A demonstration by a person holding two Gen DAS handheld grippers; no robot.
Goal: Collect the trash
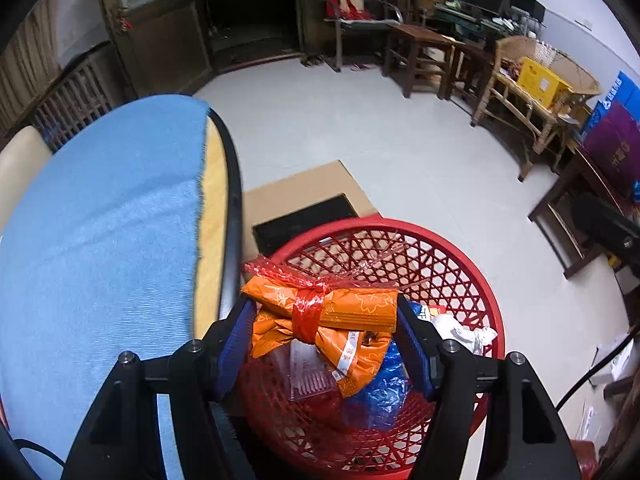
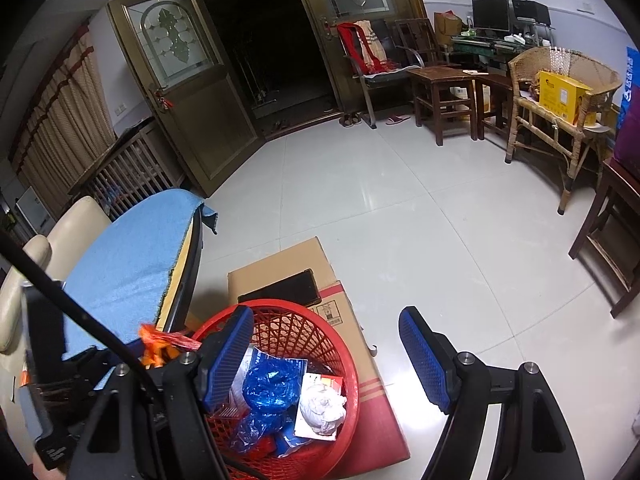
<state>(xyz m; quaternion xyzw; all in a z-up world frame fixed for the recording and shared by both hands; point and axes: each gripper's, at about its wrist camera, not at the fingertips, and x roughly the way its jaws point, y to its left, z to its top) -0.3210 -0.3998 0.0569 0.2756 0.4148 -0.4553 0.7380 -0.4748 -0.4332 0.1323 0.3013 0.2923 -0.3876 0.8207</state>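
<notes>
My left gripper (image 1: 325, 322) is shut on an orange plastic packet (image 1: 352, 308) tied with red plastic film, holding it above the red lattice basket (image 1: 436, 264). The basket holds a blue plastic bag (image 1: 380, 396), crumpled white paper (image 1: 466, 332) and a clear wrapper. In the right wrist view the basket (image 2: 320, 332) stands on a cardboard box, with the blue bag (image 2: 272, 384) and white paper (image 2: 322, 402) inside. My right gripper (image 2: 326, 354) is open and empty above the basket's right side. The orange packet (image 2: 154, 346) shows at the left, part hidden by the left gripper.
A round table with a blue cloth (image 1: 100, 240) stands left of the basket. A cardboard box (image 2: 316, 268) with a dark pad lies under the basket. Wooden stools (image 2: 444, 92), a wicker chair (image 2: 560, 96) and a dark side table (image 2: 612, 240) line the right wall.
</notes>
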